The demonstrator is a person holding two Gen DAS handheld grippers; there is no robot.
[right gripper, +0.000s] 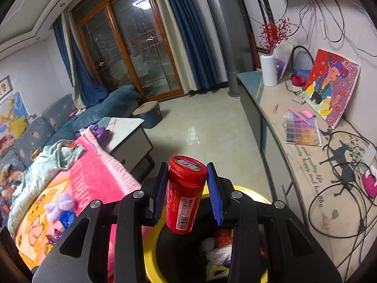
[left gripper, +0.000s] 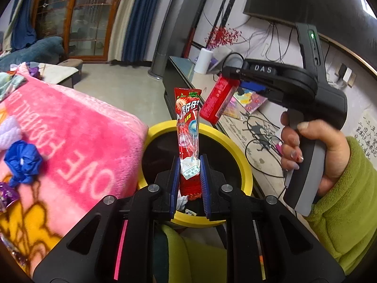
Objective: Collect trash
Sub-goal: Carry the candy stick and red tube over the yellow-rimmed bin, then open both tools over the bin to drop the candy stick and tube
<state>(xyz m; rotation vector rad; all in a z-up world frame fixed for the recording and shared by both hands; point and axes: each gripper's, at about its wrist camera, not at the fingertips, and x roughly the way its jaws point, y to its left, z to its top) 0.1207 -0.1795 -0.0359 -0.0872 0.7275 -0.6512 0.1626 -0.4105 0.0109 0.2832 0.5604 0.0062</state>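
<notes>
left gripper (left gripper: pixel 190 172) pinching red snack wrapper (left gripper: pixel 188 127), right gripper (right gripper: pixel 187 184) clamping red canister (right gripper: pixel 183 195), seemingly above yellow-rimmed bin (left gripper: pixel 238 151)

We see only part of the yellow bin (left gripper: pixel 238 162): the left gripper (left gripper: pixel 189 176) covers its near rim and the trash inside. In the right wrist view, we cannot identify the crumpled trash (right gripper: pixel 218 254) inside; the pink blanket (right gripper: pixel 99 176) runs off frame.
</notes>
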